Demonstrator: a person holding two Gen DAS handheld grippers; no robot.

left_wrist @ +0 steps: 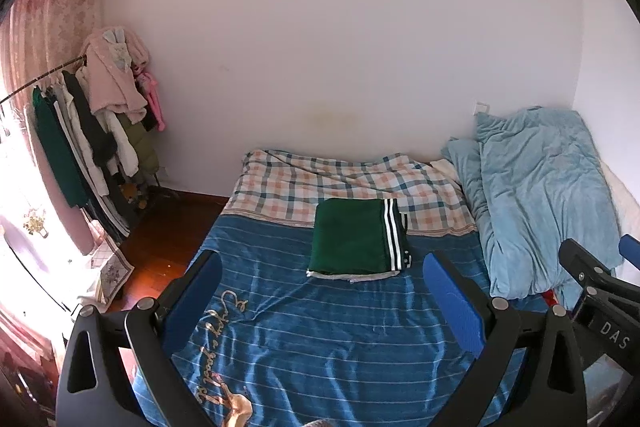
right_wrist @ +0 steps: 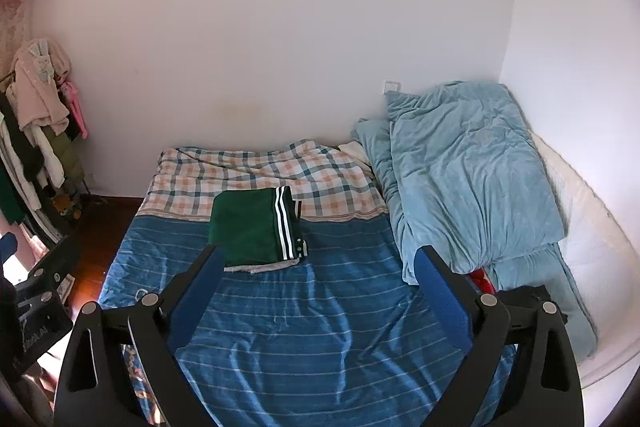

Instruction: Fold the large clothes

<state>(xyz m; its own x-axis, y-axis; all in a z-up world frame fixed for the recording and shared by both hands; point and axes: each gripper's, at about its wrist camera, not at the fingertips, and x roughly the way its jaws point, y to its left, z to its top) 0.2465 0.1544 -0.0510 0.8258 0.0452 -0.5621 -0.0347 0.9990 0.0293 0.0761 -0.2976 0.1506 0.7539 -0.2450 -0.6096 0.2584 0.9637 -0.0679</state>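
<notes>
A: Where is the garment?
B: The green garment [left_wrist: 352, 239] lies folded into a flat rectangle on the bed [left_wrist: 320, 339], at 12 o'clock from the left gripper [left_wrist: 322, 279]. Its white stripes run down its 3 o'clock edge, with a pale layer showing under the near edge. It straddles the seam between the blue striped sheet [left_wrist: 340, 347] and the checked sheet [left_wrist: 344, 179].

A: Left gripper?
B: Jaws spread wide, nothing between the blue pads, held above the blue sheet, apart from the garment.

A: Right gripper?
B: The right gripper [right_wrist: 320, 277] is likewise spread and empty. From its camera the garment sits at 11 o'clock, just beyond the left fingertip.

A: Surroundings?
B: A light blue duvet [right_wrist: 468, 167] is bunched at 2 o'clock against the wall. A clothes rack [left_wrist: 92, 131] with hanging clothes stands at 9 o'clock, over a wooden floor [left_wrist: 168, 239]
</notes>
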